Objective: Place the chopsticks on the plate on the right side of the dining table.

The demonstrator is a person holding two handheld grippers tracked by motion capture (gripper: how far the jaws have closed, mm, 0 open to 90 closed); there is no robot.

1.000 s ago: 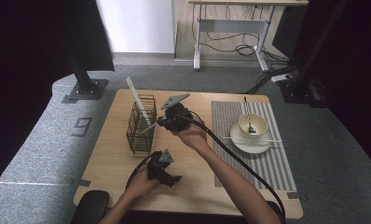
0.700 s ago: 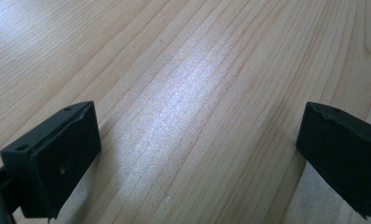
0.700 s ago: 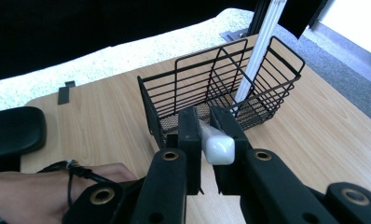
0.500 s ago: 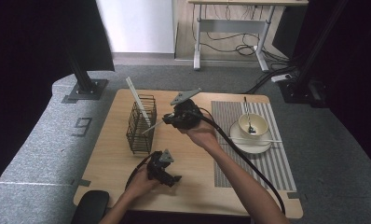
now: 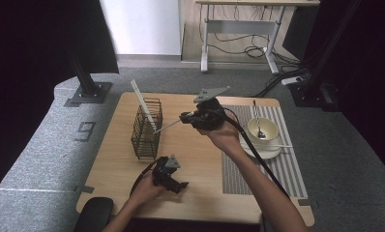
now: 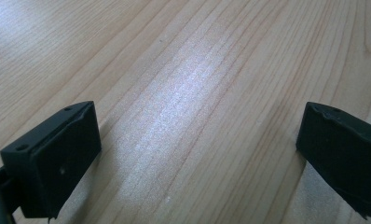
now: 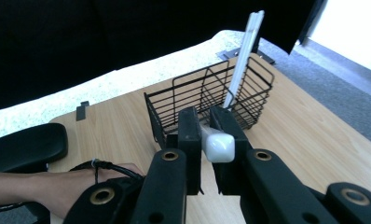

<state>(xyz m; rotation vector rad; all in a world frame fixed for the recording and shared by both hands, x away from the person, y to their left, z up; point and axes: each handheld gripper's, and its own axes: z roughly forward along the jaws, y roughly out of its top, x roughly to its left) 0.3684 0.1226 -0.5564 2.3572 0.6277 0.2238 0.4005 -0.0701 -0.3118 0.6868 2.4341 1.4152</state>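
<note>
My right gripper (image 5: 185,117) hangs above the middle of the wooden table (image 5: 195,193), shut on the white handle of a thin utensil (image 5: 167,125) whose tip points left at the black wire basket (image 5: 144,140). In the right gripper view the handle's blunt white end (image 7: 218,145) sits pinched between the jaws of my right gripper (image 7: 206,119), with the basket (image 7: 197,98) just beyond. White sticks (image 5: 141,99) lean upright in the basket. My left gripper (image 5: 180,185) rests near the table's front, its jaws wide apart over bare wood (image 6: 197,149).
At the right a cream bowl (image 5: 260,130) with a spoon stands on a plate on a striped grey placemat (image 5: 239,169). A thin stick (image 5: 277,145) lies across the plate. A black pad (image 5: 95,212) sits at the front left corner.
My right gripper has risen and drawn back to the right, away from the basket, with the utensil still in its jaws. The left gripper has stayed put.
</note>
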